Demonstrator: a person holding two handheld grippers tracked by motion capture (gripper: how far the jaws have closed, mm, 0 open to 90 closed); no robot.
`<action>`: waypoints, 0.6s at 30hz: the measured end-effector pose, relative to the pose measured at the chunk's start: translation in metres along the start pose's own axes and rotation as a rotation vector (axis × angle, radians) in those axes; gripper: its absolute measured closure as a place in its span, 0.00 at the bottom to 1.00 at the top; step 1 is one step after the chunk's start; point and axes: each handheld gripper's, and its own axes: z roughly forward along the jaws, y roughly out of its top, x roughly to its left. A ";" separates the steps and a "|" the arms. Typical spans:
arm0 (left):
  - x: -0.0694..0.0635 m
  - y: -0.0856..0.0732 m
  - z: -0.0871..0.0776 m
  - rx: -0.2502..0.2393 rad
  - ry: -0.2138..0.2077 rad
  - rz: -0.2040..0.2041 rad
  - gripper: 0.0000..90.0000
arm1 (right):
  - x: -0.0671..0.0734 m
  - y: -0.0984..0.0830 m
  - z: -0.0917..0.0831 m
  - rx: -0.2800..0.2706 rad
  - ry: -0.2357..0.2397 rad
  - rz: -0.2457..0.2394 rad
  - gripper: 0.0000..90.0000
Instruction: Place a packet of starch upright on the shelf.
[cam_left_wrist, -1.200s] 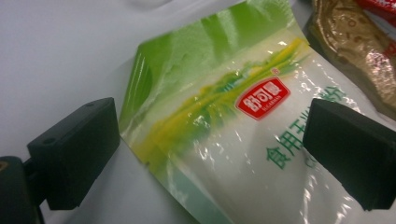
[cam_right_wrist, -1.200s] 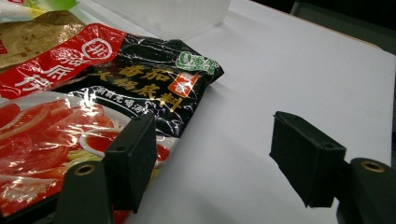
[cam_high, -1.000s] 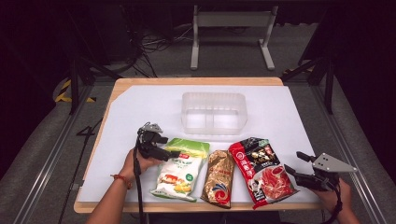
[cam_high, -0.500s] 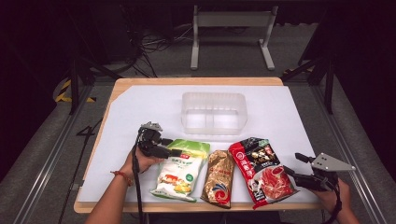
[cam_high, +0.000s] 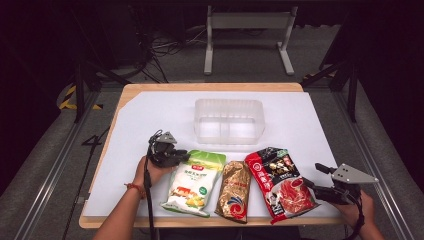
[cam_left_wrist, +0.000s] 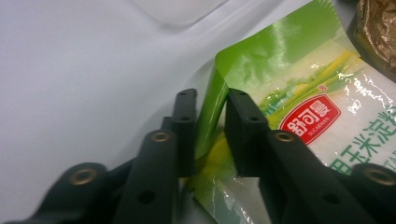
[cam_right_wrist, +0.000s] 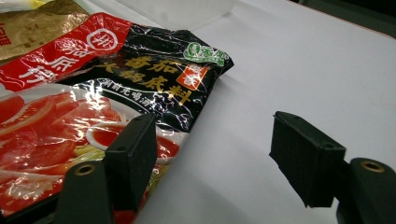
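A green-and-white food packet (cam_high: 192, 182) (cam_left_wrist: 299, 107) lies flat near the table's front edge. My left gripper (cam_high: 182, 156) (cam_left_wrist: 211, 121) is at its top left corner. Its jaws have just been closing, and the packet's raised green edge now fills the narrow gap between the pads. To the right of it lie a gold packet (cam_high: 235, 190) (cam_left_wrist: 376, 28) and a red-and-black packet (cam_high: 280, 180) (cam_right_wrist: 93, 93). My right gripper (cam_high: 314, 176) (cam_right_wrist: 215, 149) stands open at the red packet's right edge, one jaw over the packet and the other over bare table.
A clear plastic container (cam_high: 229, 120) stands behind the packets, mid-table. The white sheet (cam_high: 150, 115) covers the wooden table top. Metal frame legs and cables stand on the dark floor beyond the far edge.
The left gripper's jaws have come together on the green packet's top left corner. Both hands and all three packets stay where they were.
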 end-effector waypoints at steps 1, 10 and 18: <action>0.000 0.000 -0.003 -0.019 -0.017 0.005 0.90 | 0.000 0.000 0.000 0.000 -0.001 0.001 0.36; 0.002 -0.001 -0.004 -0.042 -0.166 -0.008 0.78 | -0.001 0.000 -0.001 -0.004 0.015 0.009 0.36; -0.007 0.008 0.013 0.042 -0.167 0.043 0.49 | -0.002 -0.001 0.000 0.007 0.019 0.013 0.35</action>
